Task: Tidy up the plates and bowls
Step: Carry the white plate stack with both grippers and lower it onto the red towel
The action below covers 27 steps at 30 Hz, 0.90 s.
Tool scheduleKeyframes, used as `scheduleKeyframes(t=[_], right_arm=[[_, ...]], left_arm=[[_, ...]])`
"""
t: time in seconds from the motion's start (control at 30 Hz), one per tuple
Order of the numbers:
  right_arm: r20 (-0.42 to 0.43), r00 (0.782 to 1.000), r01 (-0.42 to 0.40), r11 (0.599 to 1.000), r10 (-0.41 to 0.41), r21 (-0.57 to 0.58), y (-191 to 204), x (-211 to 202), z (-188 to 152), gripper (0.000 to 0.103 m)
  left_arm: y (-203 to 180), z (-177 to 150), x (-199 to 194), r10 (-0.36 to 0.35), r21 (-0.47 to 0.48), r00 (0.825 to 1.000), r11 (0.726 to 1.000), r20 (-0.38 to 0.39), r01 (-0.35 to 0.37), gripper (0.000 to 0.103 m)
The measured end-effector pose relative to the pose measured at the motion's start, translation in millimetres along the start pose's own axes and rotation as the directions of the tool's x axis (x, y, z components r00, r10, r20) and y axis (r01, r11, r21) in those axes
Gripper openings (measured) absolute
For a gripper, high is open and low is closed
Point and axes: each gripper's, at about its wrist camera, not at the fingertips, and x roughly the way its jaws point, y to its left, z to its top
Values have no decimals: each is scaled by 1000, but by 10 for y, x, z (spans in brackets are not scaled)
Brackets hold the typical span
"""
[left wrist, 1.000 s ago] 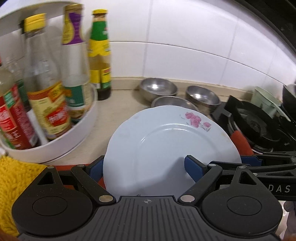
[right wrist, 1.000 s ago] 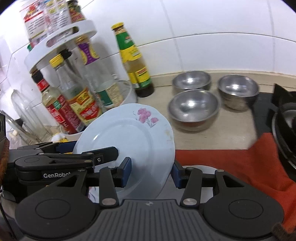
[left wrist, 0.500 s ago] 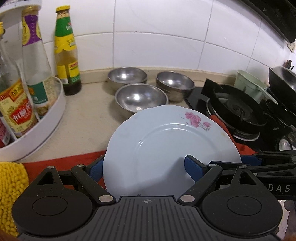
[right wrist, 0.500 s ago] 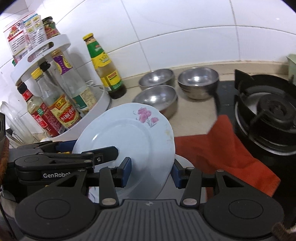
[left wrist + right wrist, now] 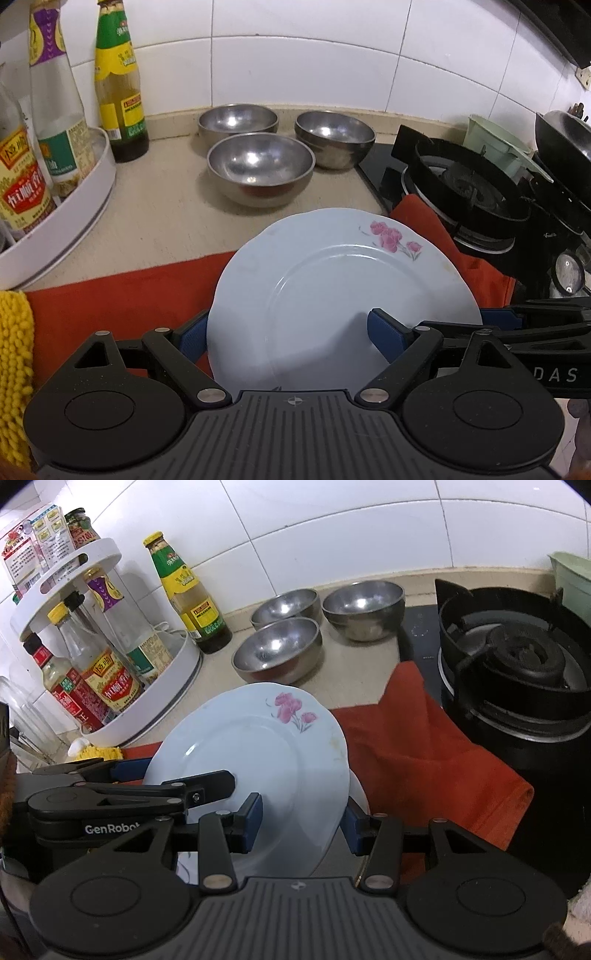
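A pale blue plate [image 5: 332,280] with pink flowers hangs tilted over a red cloth [image 5: 122,295]. My left gripper [image 5: 288,332] is shut on its near rim, one blue pad on the upper face and the other behind the left edge. My right gripper [image 5: 301,823] is shut on the plate [image 5: 240,746] from the right side. The rim of a white plate [image 5: 360,794] shows under it. Three steel bowls [image 5: 260,166] [image 5: 238,118] [image 5: 334,136] stand apart near the tiled wall, beyond the plate; they also show in the right wrist view [image 5: 277,650].
A white turntable rack [image 5: 85,199] with sauce bottles stands on the left, and a green-labelled bottle [image 5: 118,92] next to it. A black gas stove [image 5: 517,664] fills the right. A yellow mop cloth [image 5: 14,350] lies at the near left, and a pale green container [image 5: 495,144] behind the stove.
Both grippers have carried the plate to the right and slightly down, away from the bottle rack toward the bowls and stove. Both grips look the same.
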Motion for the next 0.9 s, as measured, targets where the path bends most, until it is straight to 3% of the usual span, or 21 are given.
scheduleKeyframes(t=[0.57, 0.9], right_arm=[[-29, 999, 13, 999, -14, -50, -122, 19, -90, 43], [-32, 999, 29, 995, -32, -96, -149, 33, -130, 43]], left_arm=[[-83, -126, 117, 2, -48, 999, 999, -32, -3, 91], [-143, -179, 106, 28, -24, 999, 999, -18, -29, 88]])
